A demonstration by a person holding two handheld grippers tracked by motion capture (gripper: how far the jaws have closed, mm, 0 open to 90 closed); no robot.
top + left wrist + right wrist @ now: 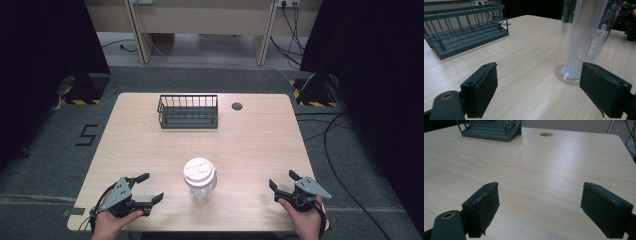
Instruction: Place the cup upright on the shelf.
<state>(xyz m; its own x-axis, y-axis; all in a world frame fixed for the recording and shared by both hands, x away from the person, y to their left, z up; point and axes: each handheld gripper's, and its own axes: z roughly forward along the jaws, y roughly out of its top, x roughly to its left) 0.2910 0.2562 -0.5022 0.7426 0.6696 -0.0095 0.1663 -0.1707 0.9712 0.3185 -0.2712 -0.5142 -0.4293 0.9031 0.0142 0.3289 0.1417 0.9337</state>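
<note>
A clear plastic tumbler [200, 181] with a white lid stands upright near the front middle of the table. In the left gripper view the tumbler [584, 37] rises just ahead and to the right of my jaws, with printed markings on its wall. My left gripper [151, 187] is open at the front left, a short way left of the tumbler, holding nothing. My right gripper [281, 179] is open at the front right, apart from the tumbler, and in its own view my right gripper [540, 207] has only bare wood between its jaws.
A dark wire basket [188, 111] stands empty at the back middle of the wooden table [260, 145], with a round cable hole [237, 106] to its right. Cables and stand bases lie on the floor around the table.
</note>
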